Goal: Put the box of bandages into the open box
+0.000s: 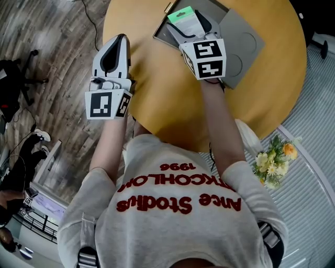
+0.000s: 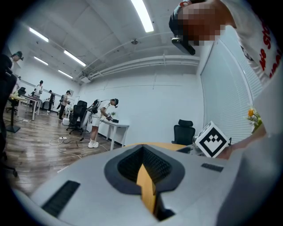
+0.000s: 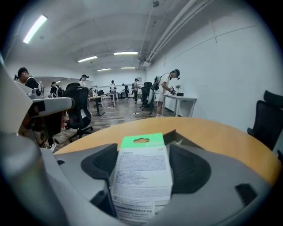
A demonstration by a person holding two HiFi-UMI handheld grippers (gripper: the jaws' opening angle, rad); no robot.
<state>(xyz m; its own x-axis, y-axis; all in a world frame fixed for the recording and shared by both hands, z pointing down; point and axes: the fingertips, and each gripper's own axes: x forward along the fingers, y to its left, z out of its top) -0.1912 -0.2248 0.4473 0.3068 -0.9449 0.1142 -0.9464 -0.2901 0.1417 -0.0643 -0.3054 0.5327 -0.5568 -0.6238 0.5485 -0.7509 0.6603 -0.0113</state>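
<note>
Halfway there: the right gripper [image 1: 192, 25] clamps the box of bandages [image 3: 141, 176] between its fingers [image 3: 189, 170], green tab jutting past the tips, poised over the open box [image 1: 168, 36] on the round table [image 1: 157, 89]. Lowering and release are left to do. The left gripper [image 1: 119, 42], fingers pressed together on nothing, hangs at the table's edge

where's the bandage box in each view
head view: top centre, the bandage box is gripped by the right gripper, above the open box.
left gripper view: not in it.
right gripper view: low centre, clamped between the jaws, green tab up.
shared landmark: the round wooden table.
</note>
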